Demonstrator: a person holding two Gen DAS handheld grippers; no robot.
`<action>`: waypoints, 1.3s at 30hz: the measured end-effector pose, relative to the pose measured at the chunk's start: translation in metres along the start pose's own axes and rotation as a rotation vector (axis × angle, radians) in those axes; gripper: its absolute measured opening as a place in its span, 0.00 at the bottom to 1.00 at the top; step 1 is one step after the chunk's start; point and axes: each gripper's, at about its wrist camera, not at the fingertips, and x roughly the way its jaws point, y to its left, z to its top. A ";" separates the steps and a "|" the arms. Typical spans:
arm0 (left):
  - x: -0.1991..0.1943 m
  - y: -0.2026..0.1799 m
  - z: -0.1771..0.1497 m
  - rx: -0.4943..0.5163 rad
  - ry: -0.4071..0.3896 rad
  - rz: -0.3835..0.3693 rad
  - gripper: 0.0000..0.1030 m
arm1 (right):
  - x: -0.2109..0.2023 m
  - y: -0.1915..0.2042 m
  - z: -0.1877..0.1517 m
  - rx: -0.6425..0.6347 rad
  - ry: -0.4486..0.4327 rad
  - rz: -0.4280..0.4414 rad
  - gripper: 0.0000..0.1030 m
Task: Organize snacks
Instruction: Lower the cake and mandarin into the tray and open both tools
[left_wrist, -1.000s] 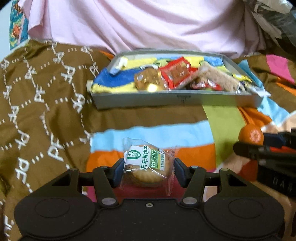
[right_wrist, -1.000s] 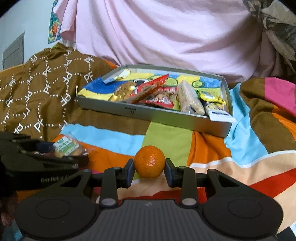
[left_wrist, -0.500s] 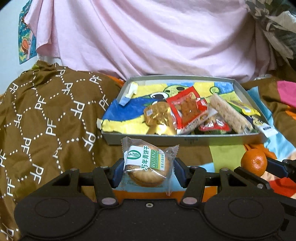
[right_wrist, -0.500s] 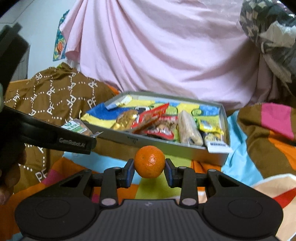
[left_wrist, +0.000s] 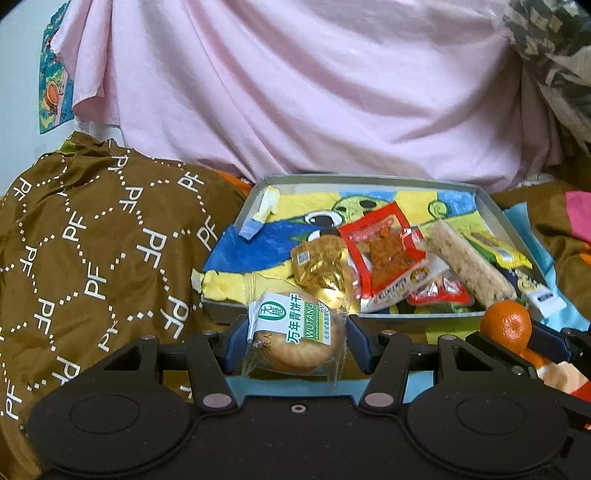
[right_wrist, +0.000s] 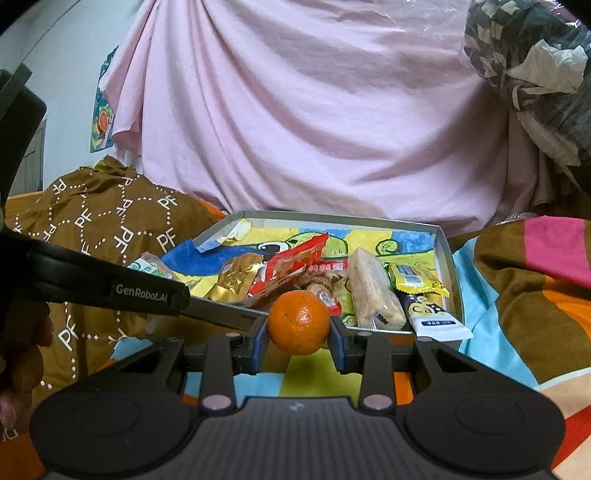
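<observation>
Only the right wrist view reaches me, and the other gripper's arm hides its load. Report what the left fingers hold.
Observer: The left gripper is shut on a round biscuit in a clear wrapper with a green-and-white label.
Operator: State where it hangs.
Observer: In front of the grey metal tray, by its near left corner; the gold foil packet lies just beyond it.
Operator: Read its label.
Observer: It reads WUTANG.

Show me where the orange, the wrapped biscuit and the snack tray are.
orange (right_wrist: 298, 322), right wrist view, middle of its peel.
wrapped biscuit (left_wrist: 291, 334), left wrist view, on its label.
snack tray (left_wrist: 369, 180), left wrist view, far rim.
</observation>
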 end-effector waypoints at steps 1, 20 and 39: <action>0.001 0.001 0.002 -0.001 -0.005 0.000 0.56 | 0.001 0.000 0.001 0.003 -0.006 0.000 0.37; 0.068 0.037 0.044 -0.061 -0.049 -0.049 0.56 | 0.079 0.029 0.018 -0.130 -0.068 0.028 0.37; 0.086 0.057 0.034 -0.236 0.030 -0.088 0.86 | 0.087 0.040 0.012 -0.148 -0.028 0.039 0.72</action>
